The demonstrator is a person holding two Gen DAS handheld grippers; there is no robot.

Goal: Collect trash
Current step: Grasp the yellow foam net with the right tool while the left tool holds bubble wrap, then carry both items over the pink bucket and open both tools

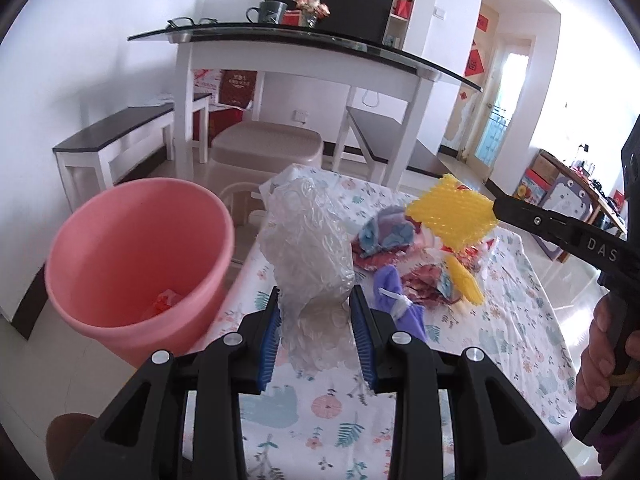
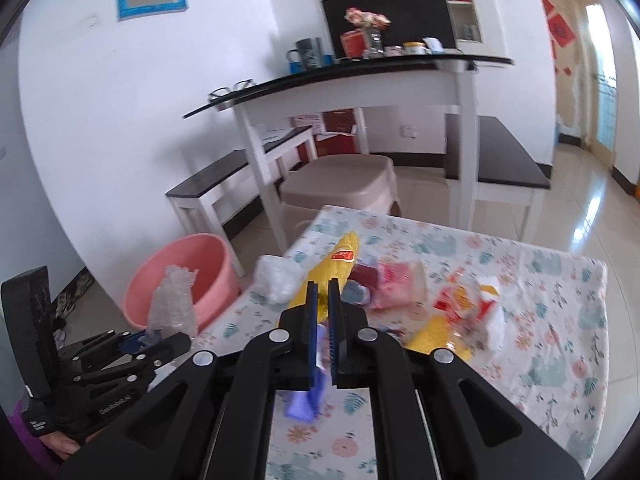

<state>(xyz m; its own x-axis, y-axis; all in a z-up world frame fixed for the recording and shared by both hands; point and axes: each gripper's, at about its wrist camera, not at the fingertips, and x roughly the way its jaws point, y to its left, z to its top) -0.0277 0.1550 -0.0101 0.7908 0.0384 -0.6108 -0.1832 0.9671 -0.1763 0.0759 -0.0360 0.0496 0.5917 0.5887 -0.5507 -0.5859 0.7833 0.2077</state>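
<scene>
— What have you got in each hand right now?

— My left gripper (image 1: 316, 316) is clamped on a wad of clear bubble wrap (image 1: 306, 240), lifted near the left edge of the table (image 1: 520, 320), with the pink bin (image 1: 136, 260) on the floor just beside that edge. My right gripper (image 2: 323, 292) is pinched narrow on a yellow foam net (image 2: 336, 268), held up over the pile of wrappers (image 2: 400, 280) in the middle of the flowered cloth.

— What could go wrong?

— The bubble wrap is bulky and springy, and only its lower part sits between the pads. If I let go before I'm over the rim, I'd guess it catches the edge of the bin and falls to the floor. The net is held by a thin corner — it could slip out on the way across. A purple scrap (image 1: 400, 300) lies near the left jaws and might get dragged off the table.
</scene>
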